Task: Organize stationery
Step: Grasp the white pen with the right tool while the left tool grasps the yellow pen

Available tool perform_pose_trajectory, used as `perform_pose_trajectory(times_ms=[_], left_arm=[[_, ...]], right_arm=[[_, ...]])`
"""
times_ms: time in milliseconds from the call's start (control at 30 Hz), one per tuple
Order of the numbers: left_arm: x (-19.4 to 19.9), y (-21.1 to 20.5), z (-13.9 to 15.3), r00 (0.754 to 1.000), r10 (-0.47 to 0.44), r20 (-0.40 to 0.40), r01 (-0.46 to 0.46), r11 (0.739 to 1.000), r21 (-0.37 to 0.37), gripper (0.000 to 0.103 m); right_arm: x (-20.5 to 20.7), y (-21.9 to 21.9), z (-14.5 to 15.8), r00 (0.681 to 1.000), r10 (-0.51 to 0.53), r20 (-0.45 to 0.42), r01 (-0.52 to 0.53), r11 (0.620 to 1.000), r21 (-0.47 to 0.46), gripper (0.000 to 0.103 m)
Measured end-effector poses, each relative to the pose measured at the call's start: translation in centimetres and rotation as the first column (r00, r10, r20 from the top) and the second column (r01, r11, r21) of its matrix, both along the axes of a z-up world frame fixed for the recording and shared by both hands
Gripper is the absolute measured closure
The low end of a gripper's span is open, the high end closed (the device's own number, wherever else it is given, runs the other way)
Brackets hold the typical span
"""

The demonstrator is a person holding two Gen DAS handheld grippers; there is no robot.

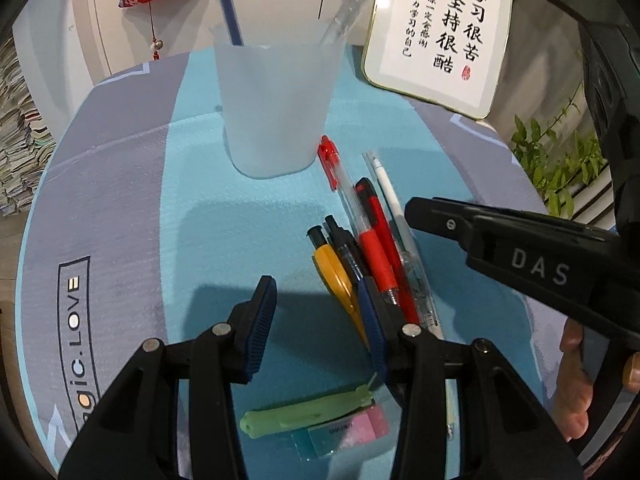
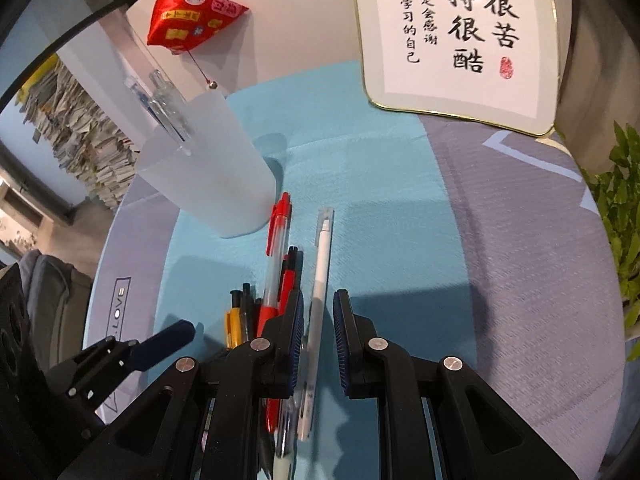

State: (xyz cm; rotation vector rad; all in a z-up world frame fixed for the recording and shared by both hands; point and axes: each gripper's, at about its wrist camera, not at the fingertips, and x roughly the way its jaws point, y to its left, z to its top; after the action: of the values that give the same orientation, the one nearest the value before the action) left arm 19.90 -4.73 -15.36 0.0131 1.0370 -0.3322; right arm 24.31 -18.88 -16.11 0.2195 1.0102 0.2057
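**Crowded pens, narrow jaws: where this pick could slip**

We see the right gripper (image 2: 318,344) poised over the white pen (image 2: 322,276), its jaws nearly closed with only a narrow gap, the pen lying below that gap and not pinched. The left gripper (image 1: 316,320) stands partly open and empty, one pad just beside the yellow pen (image 1: 336,276).

The pens lie packed side by side near the middle of the tabletop (image 1: 120,220), just in front of the frosted cup (image 1: 276,108), which already holds two pens.

We judge the risk to be this: smooth round barrels roll, so a pad landing off-centre could shove the white pen into the red pen (image 2: 276,248) or drag a neighbour along. The light, translucent cup could tip if knocked. The ribbed blue pads should help; the woven cloth gives little.
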Motion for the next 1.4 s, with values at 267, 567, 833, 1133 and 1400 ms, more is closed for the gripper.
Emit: perform_pose_trajectory(times_ms=[267,567,833,1133,1400], left_arm=[[0.4,-0.1,-0.4,1.000,-0.008,0.007,0.008,1.000,0.016,0.068],[1.6,-0.9,-0.4,1.000,0.006,-0.015,-0.007,1.000,-0.025,0.088],[0.6,-0.9,-0.3,1.000,-0.018,-0.010,0.017,0.999,-0.029,0.090],[0.0,-0.8,-0.4,1.000,-0.015,-0.027,0.015,1.000,-0.021,0.089],[0.5,-0.9,-0.5,1.000,-0.008,-0.026,0.008,1.000,-0.003,0.088]], right_arm=[[0.8,0.9,-1.2,1.000,0.011,-0.021,-0.012,0.997,-0.073,0.087],[0.2,1.1,-1.2,0.999,0.031,-0.011,-0.032,0.994,-0.103,0.094],[-3.2,-3.1,-1.5,0.999,0.027,-0.041,-0.032,0.993,-0.115,0.095],[-4.4,-3.7,-1.1,0.997,0.064,-0.040,-0.069,0.988,-0.136,0.092],[-1.3,-2.1,-0.5,0.998,0.058,-0.026,-0.061,0.983,-0.174,0.069]])
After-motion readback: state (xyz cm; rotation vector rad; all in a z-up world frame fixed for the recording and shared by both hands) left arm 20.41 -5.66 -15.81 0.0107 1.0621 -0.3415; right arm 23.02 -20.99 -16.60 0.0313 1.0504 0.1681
